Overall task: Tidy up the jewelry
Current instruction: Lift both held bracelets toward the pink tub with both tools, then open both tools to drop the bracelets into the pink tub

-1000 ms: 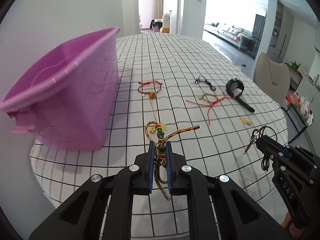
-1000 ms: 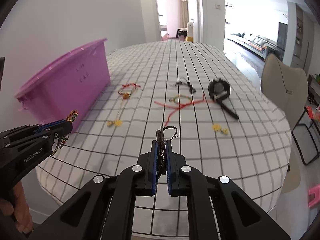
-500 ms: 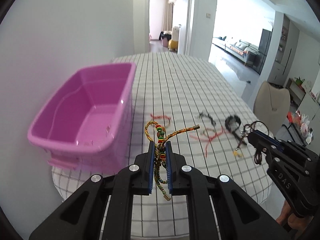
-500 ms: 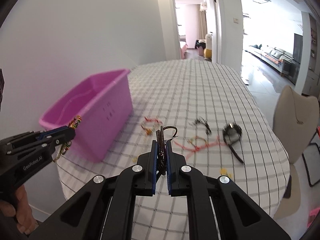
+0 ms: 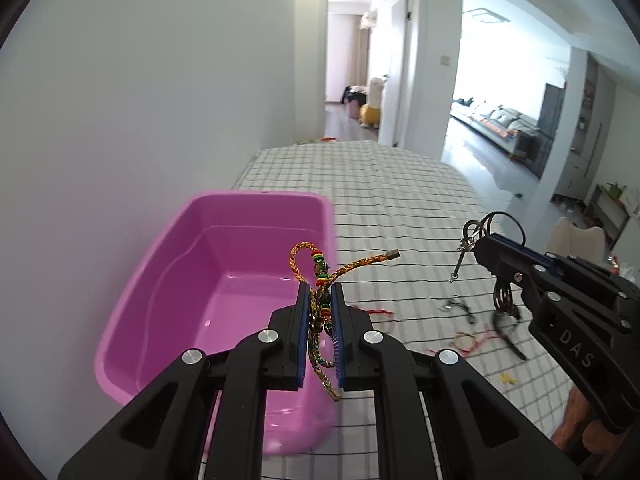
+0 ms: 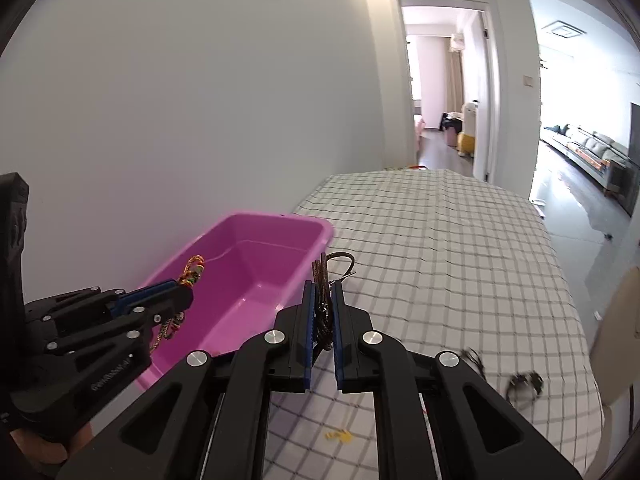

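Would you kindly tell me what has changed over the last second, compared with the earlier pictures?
Both hand-held grippers rose from the table toward the pink bin, whose inside now shows. The left hand-held gripper carried the braided bracelet; the right hand-held gripper carried the dark jewelry piece. Both grips stayed shut, nothing was released, and the other jewelry stayed on the checked tablecloth.

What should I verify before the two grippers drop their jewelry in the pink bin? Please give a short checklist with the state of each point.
1. Left gripper shut on the braided bracelet: ok.
2. Right gripper shut on the dark bracelet: ok.
3. Pink bin open, upright: ok.
4. Bin floor free: ok, nothing seen inside.
5. Left gripper over the bin: ok, in the right wrist view.
6. Right gripper over the bin: cannot tell.
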Tool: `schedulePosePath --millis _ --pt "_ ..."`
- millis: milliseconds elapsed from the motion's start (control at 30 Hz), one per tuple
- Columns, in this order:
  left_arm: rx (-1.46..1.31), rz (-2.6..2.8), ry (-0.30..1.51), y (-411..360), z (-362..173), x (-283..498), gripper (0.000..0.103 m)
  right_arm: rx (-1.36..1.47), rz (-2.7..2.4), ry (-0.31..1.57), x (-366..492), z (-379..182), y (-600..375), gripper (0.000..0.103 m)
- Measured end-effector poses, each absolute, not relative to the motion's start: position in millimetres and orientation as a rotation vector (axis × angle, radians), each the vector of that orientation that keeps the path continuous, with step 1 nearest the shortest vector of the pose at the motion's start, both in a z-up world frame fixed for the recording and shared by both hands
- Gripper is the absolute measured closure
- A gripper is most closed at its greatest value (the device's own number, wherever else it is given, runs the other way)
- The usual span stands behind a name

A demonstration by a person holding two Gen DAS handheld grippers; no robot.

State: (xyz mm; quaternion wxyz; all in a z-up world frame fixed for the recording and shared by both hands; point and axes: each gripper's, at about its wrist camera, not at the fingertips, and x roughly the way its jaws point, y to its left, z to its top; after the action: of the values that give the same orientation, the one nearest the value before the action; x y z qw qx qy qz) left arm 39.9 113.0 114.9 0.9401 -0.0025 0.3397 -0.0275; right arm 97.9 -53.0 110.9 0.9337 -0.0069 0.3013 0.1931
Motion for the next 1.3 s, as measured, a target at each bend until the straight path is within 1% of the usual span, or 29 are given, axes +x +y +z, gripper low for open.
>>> schedulePosePath --millis 267,667,1000,1233,1267,1300 --pt "-0.066 0.085 0.758 155 94 69 0.092 -0.071 0.576 0.677 143 98 2 0.095" --pt "-0.173 0.279 0.882 203 49 99 0.092 -0.142 0.739 0.876 192 51 60 0.095" --pt "-0.219 0.318 0.999 218 19 122 0.092 -0.187 0.753 0.997 216 23 87 0.095" --pt "-0.233 0.324 1.071 228 8 114 0.091 -0.207 0.738 1.037 225 9 96 0.094" --pt "-0.230 0.325 1.079 228 6 114 0.091 -0.208 0.738 1.039 225 9 96 0.093" --pt "-0.224 0.331 1.086 229 5 114 0.091 -0.211 0.735 1.042 224 10 96 0.089"
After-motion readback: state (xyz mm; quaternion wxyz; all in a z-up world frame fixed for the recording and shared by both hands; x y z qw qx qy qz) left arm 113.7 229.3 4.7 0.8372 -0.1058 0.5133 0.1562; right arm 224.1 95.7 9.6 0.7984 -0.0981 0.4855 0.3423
